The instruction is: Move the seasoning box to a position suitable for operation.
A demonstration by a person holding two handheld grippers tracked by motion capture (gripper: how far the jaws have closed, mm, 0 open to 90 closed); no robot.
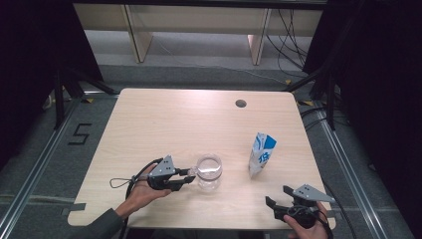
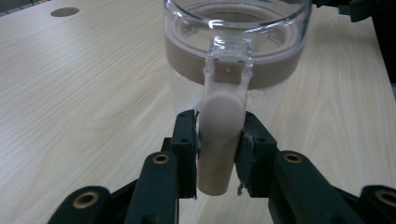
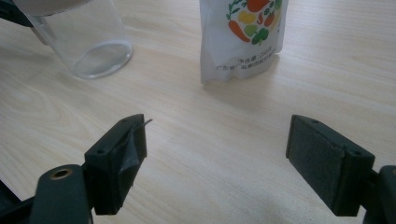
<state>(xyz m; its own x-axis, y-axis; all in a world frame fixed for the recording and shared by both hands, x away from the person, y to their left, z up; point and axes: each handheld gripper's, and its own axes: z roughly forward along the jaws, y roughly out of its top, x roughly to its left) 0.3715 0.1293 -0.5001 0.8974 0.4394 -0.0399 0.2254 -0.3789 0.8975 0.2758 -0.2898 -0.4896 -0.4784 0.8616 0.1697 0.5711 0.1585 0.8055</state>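
Light wooden desk (image 1: 164, 119) carried everything. Left hand-held gripper (image 1: 185, 179) pinched the clear glass jug's beige handle (image 2: 220, 144); right hand-held gripper (image 1: 278, 197) stood spread, white-and-blue standing pouch (image 1: 261, 154) ahead of it.

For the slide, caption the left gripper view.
Left gripper clamps the beige handle of a clear measuring jug on the wooden table.

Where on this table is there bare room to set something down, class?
The far half, from the cable hole back to the jug and pouch, is bare. So is the left edge. Crowded: the near strip, with the left tool on the jug's handle and the right tool.
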